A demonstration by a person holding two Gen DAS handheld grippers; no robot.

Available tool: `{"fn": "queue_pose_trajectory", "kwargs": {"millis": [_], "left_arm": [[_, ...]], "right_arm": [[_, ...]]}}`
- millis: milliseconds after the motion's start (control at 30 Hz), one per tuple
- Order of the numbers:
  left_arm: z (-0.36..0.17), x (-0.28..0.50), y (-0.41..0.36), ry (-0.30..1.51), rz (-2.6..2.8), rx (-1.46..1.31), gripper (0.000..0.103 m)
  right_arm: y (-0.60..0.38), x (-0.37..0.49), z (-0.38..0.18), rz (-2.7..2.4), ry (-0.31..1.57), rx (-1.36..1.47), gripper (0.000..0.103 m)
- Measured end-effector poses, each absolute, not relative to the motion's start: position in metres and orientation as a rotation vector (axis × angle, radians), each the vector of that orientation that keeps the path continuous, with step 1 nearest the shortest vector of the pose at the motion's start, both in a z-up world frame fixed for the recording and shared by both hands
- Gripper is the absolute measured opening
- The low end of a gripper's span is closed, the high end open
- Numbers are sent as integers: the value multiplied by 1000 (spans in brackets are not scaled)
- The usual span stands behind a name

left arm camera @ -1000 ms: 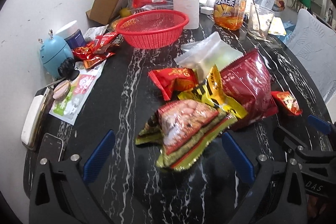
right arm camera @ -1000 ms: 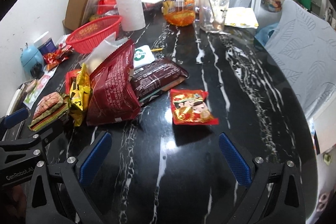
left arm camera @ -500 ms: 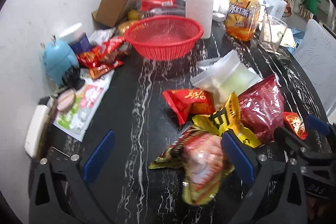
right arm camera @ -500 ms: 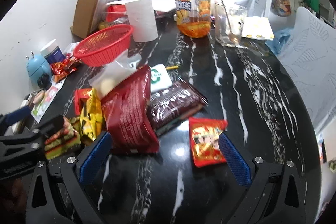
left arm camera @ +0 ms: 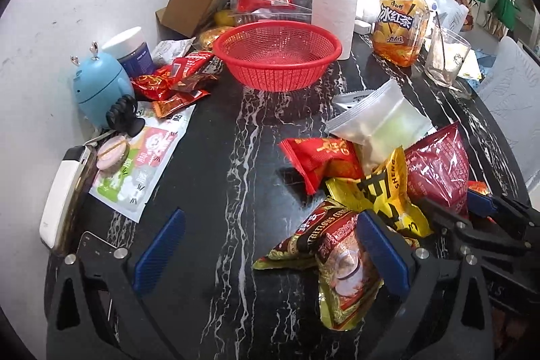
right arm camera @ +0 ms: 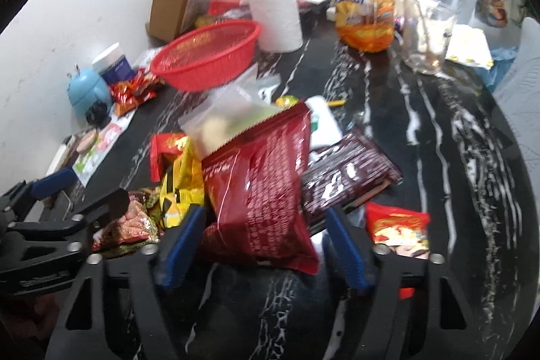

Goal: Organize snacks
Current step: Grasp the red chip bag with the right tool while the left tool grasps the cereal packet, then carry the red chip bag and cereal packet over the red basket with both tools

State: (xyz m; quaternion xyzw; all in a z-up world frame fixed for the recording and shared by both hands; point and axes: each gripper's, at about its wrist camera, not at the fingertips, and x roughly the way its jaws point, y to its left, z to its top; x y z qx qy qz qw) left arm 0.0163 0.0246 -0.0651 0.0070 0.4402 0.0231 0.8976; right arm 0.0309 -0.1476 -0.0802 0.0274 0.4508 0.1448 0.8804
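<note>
Right claw (right arm camera: 260,245) has just been closing around the crinkly dark-red bag (right arm camera: 260,188); left claw (left arm camera: 270,245) gapes wide over the glossy marbled counter (left arm camera: 219,157).

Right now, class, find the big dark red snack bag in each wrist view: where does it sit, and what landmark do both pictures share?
Left wrist view: the dark red snack bag lies right of centre, behind the yellow packet.
Right wrist view: the bag fills the lower centre, between the right gripper fingers.
Shared landmark: the red basket beyond the snack pile.
</note>
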Motion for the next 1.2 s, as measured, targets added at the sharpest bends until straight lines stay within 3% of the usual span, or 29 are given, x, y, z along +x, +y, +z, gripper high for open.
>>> {"fn": "queue_pose_trajectory", "kwargs": {"millis": [100, 267, 833, 900, 967, 1200], "left_arm": [[-64, 14, 23, 908, 44, 24, 103], [-65, 12, 16, 923, 15, 14, 103], [-100, 16, -5, 1067, -57, -34, 103], [-105, 15, -2, 1080, -83, -71, 92], [-104, 14, -1, 1071, -70, -67, 68], [-101, 8, 4, 1043, -85, -72, 51]], "right_arm": [[-148, 29, -81, 308, 923, 73, 49], [-154, 19, -73, 286, 876, 77, 43], [-179, -8, -69, 231, 862, 83, 42], [-178, -8, -71, 237, 872, 86, 42], [-176, -9, -73, 236, 876, 78, 42], [-171, -11, -78, 249, 893, 76, 42]]}}
